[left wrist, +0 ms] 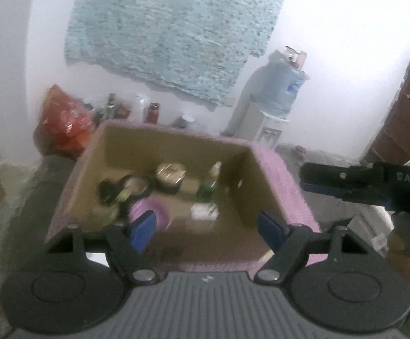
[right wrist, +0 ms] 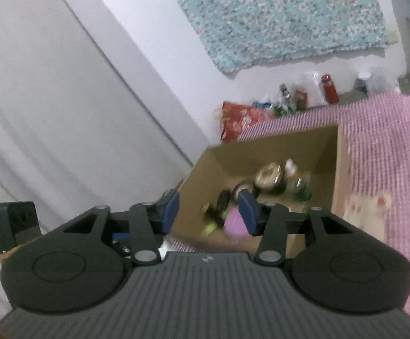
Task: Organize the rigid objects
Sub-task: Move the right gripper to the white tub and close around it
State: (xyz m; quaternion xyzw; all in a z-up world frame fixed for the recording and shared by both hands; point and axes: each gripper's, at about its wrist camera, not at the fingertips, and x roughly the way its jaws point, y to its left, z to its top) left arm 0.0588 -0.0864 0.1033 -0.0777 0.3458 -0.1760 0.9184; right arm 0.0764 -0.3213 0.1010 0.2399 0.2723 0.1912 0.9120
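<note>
Two grippers hang over a cardboard box (left wrist: pixel 173 144) at frame centre: left gripper (left wrist: pixel 206 227) jaws wide apart, right gripper (right wrist: pixel 209 216) partly apart, both empty. Jars and bottles (left wrist: pixel 171 176) lie inside.

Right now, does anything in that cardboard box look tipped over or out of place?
Mostly a loose jumble in the box. The pink cup seems to lie on its side near the front, while the green bottle stands upright. Blur hides finer detail; nothing looks spilled.

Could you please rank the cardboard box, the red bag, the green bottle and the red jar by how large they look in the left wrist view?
1. cardboard box
2. red bag
3. green bottle
4. red jar
The jar stands farther back, so its rank below the bottle is unsure.
</note>
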